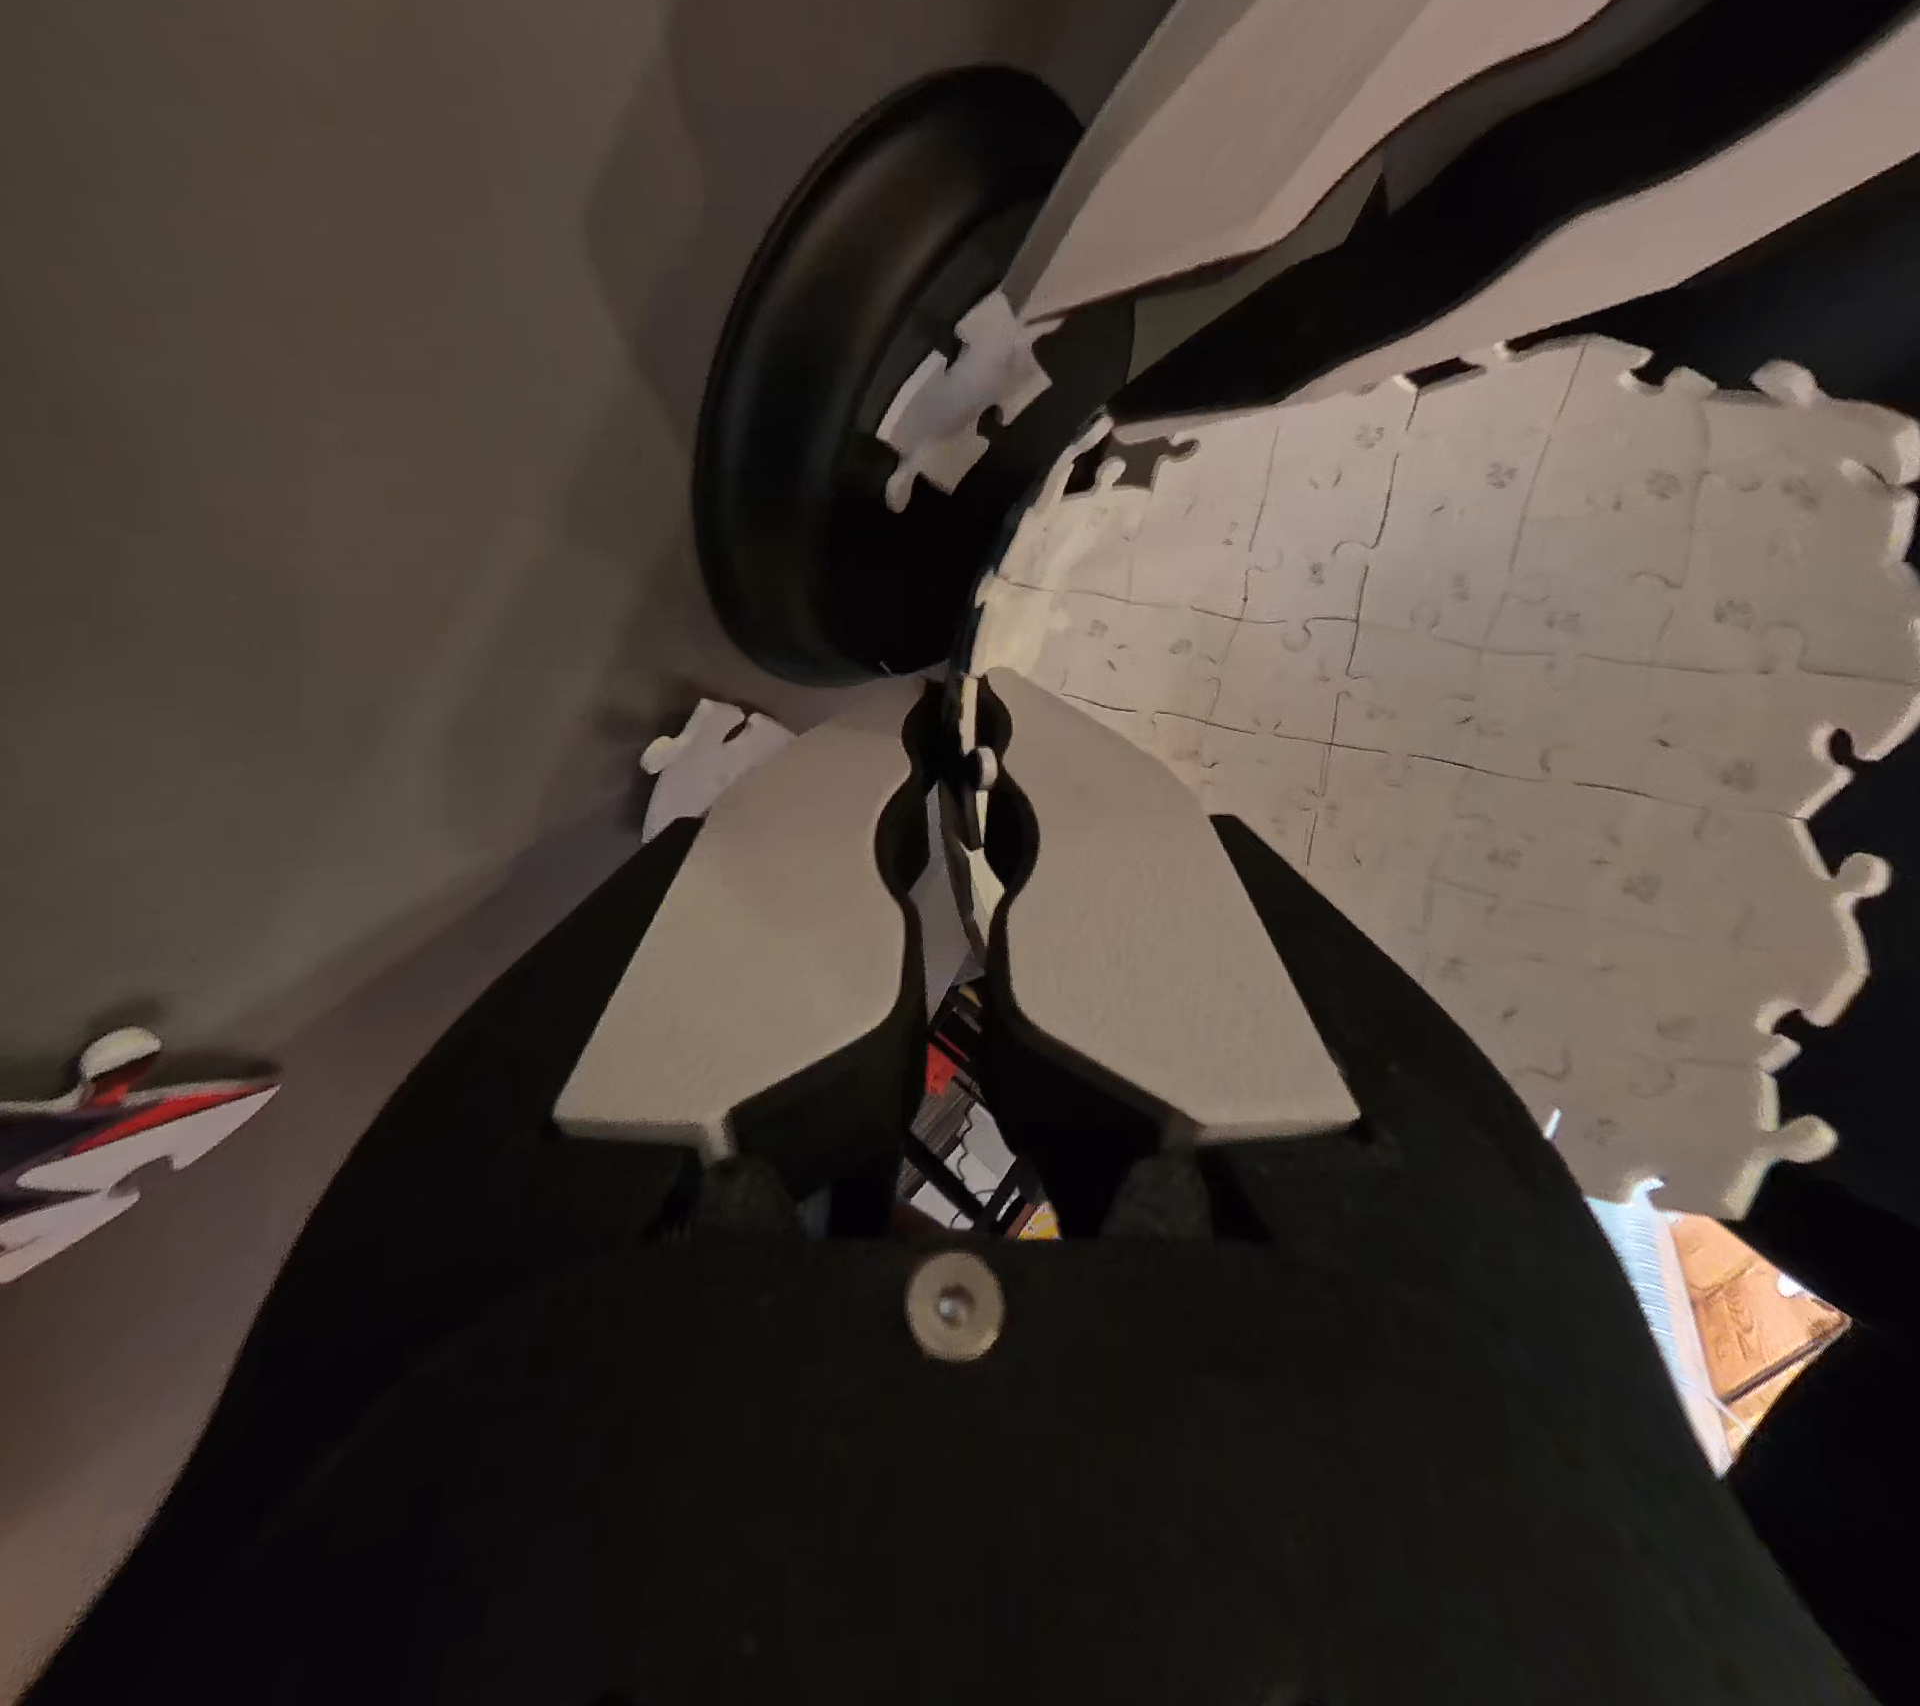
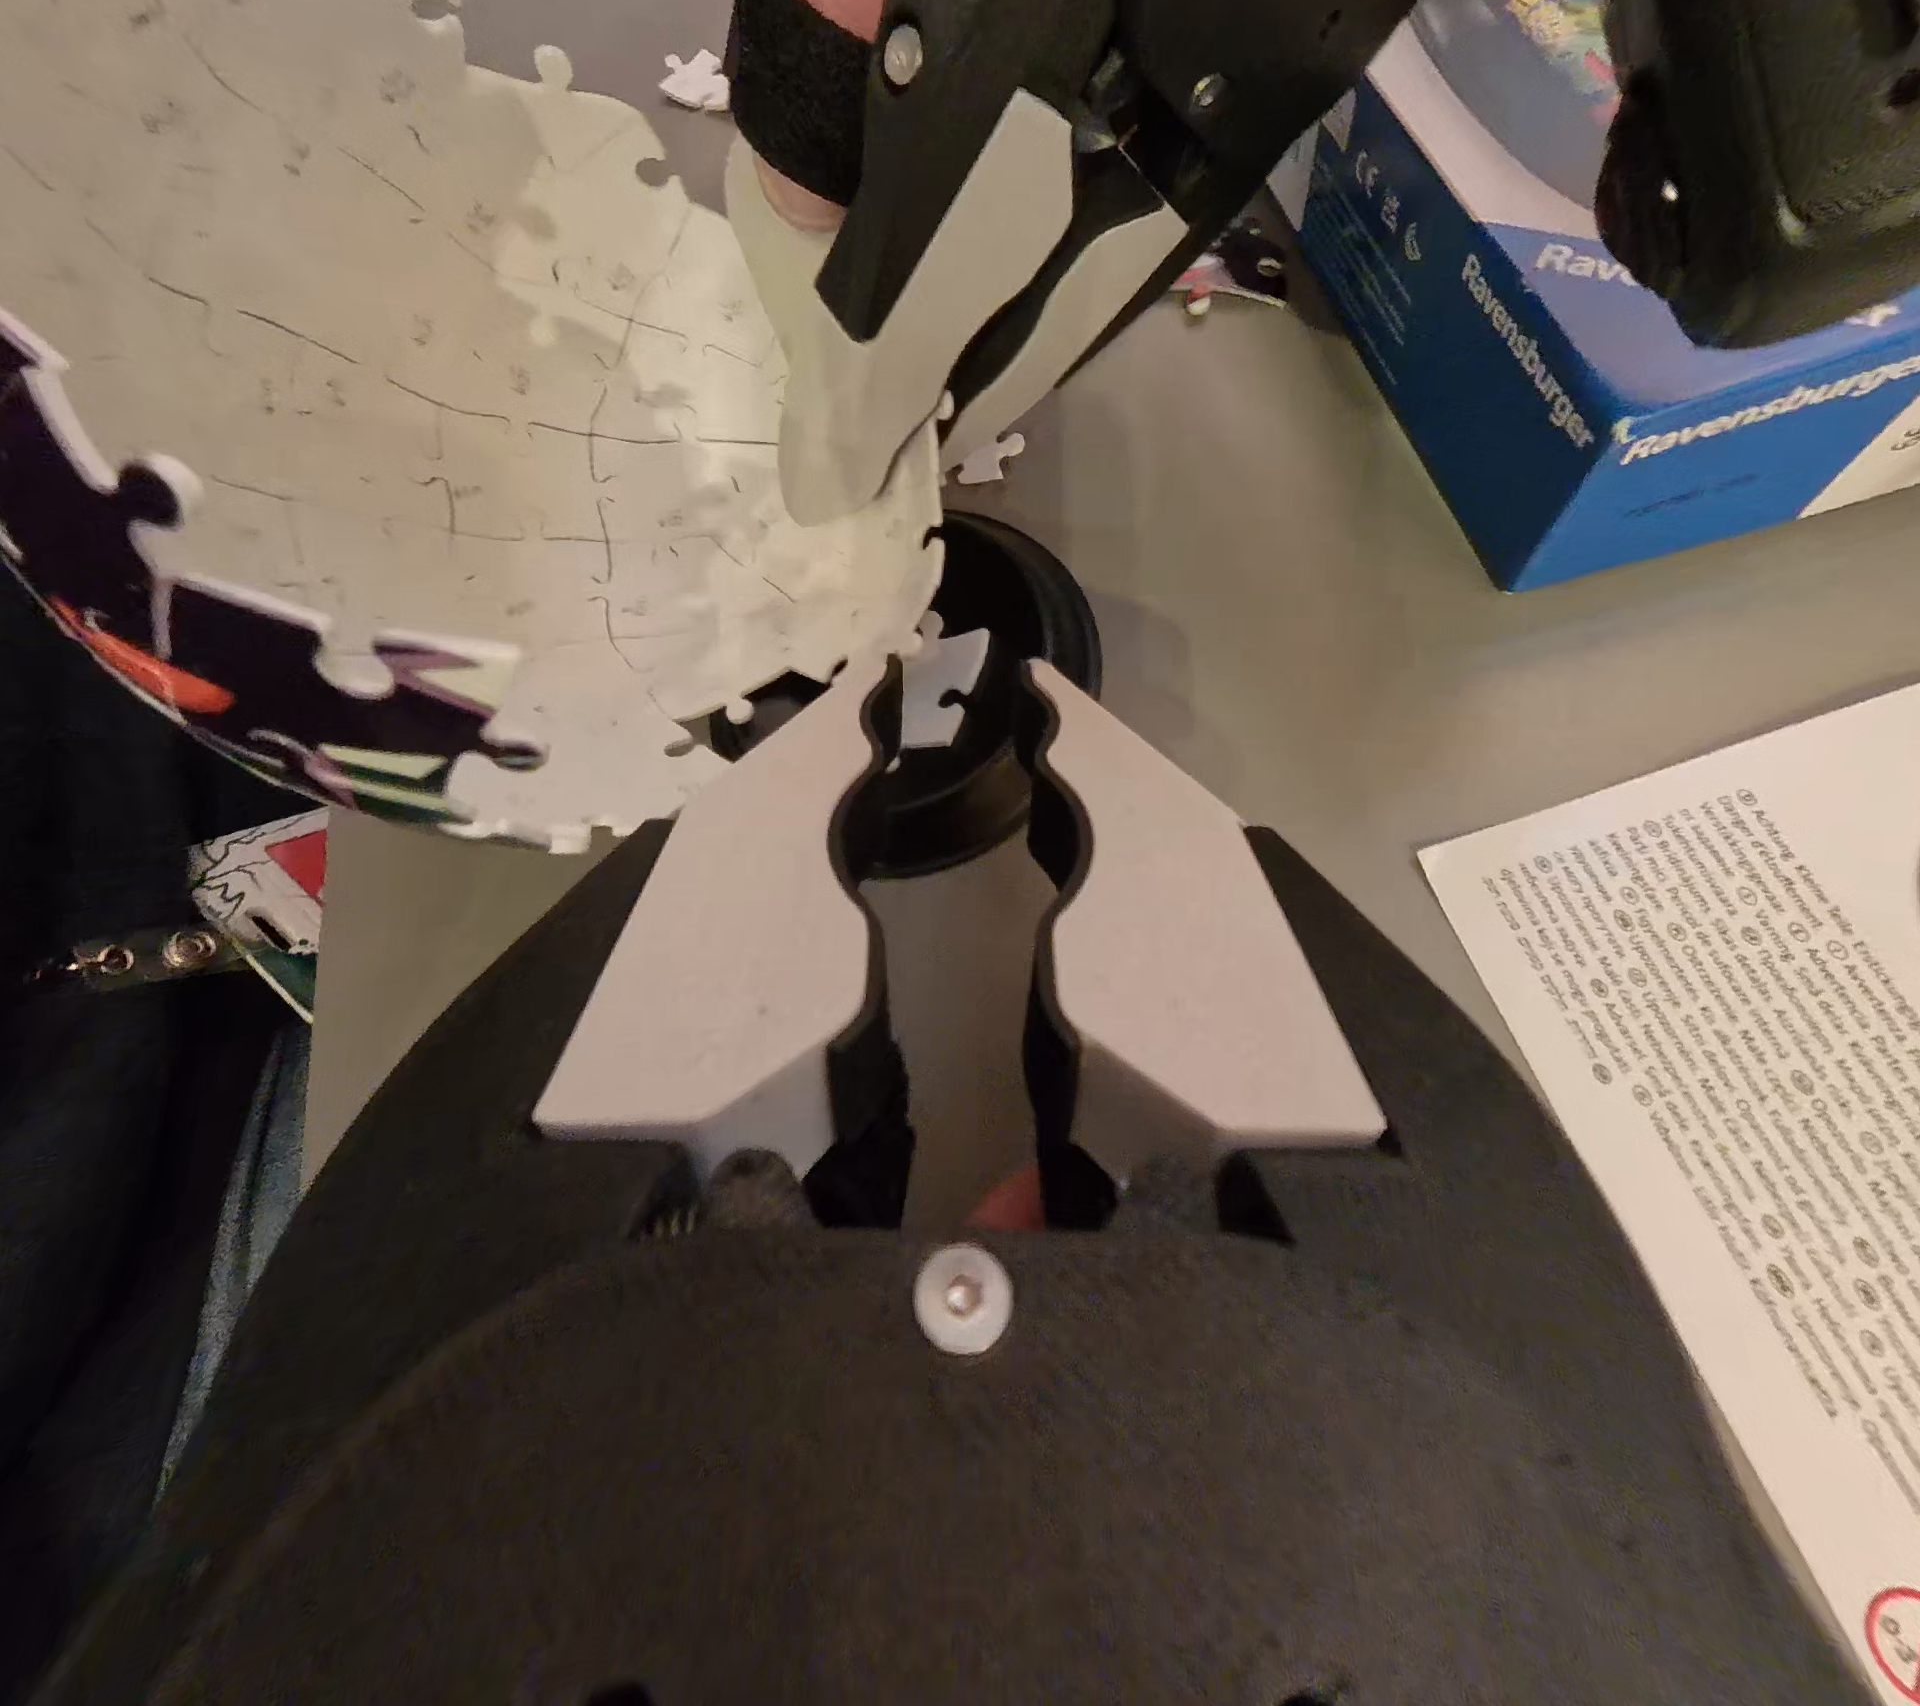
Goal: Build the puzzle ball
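The puzzle ball point(image 2: 395, 368) is a half-built curved shell, seen from its white inner side, with interlocked pieces, a jagged tabbed rim and dark printed colour on the outer face. It is held above the grey surface point(image 2: 1299, 617), just beside the black round stand point(image 2: 997, 783). The left gripper point(image 2: 914, 451) is clamped on the shell's rim edge, angled down from above. The right gripper point(image 2: 961, 700) is held parted, level, its fingers point(image 2: 748, 929) framing a loose white puzzle piece point(image 2: 945, 685) over the stand.
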The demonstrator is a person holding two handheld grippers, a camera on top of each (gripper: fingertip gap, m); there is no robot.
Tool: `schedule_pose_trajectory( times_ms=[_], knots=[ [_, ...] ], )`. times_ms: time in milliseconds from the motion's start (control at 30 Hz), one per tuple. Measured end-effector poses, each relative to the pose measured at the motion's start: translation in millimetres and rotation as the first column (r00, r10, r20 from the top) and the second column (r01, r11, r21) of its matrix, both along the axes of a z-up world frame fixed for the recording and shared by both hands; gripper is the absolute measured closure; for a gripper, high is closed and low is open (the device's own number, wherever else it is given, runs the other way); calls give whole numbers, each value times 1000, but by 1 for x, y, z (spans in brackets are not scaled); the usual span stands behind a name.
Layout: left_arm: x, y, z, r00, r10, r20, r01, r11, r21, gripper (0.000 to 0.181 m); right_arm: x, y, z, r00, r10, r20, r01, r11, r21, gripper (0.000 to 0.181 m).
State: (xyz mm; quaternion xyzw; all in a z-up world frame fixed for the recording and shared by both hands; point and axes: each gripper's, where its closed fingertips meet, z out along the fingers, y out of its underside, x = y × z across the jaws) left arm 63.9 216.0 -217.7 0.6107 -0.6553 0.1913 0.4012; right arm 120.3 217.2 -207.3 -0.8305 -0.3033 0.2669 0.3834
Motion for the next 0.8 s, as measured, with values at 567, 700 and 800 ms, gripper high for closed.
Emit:
schedule_pose_trajectory(
  times_ms=[567, 700, 800],
  knots=[
    [3, -2, 1, 997, 75, 17, -76, 997, 6, 172, -10, 5, -5, 999, 21, 35, -22, 1000, 18, 176],
    [6, 0, 2, 994, 97, 51, -98, 995, 18, 167, -11, 4, -8, 999, 32, 35, -31, 999, -7, 177],
    [9, 1, 3, 989, 124, 74, -126, 992, 15, 161, -12, 3, -9, 998, 45, 32, -44, 999, -25, 177]
  ],
)
